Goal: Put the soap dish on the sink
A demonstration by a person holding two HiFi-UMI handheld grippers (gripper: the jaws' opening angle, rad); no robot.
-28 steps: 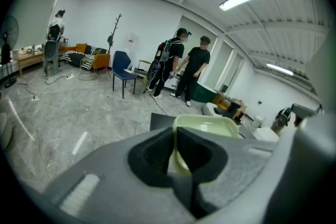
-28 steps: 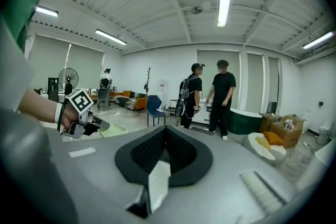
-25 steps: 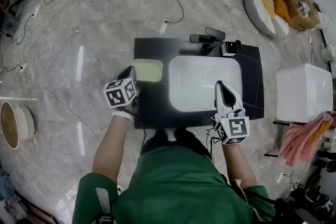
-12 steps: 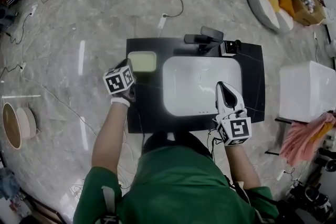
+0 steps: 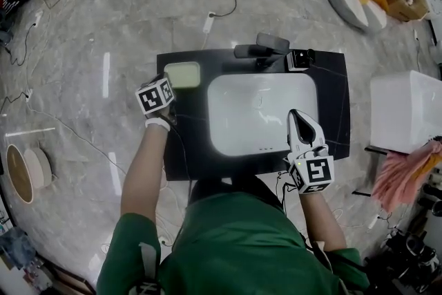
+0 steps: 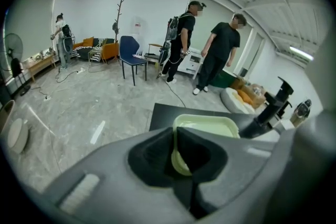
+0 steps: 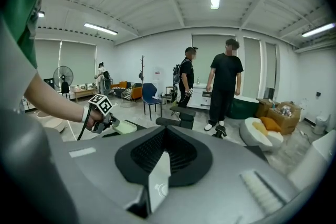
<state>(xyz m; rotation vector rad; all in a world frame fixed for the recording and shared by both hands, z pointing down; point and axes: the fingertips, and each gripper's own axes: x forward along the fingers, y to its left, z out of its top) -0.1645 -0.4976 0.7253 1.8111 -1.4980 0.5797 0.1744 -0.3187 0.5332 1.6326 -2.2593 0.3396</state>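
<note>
Left tool (image 6: 175, 150) pinches the soap dish (image 5: 182, 74) rim beside the sink (image 5: 259, 114); my right tool (image 5: 297, 117) is closed, empty.

The soap dish (image 6: 206, 124) looks like smooth pale-green plastic with a soft sheen. The counter (image 5: 333, 107) is matt black, and the sink (image 5: 259, 114) basin is glossy white. The left tongs (image 6: 175, 136) have matt grey plastic shells and black ribbed pads. The floor (image 5: 69, 45) is polished grey stone, mirroring lights.
</note>
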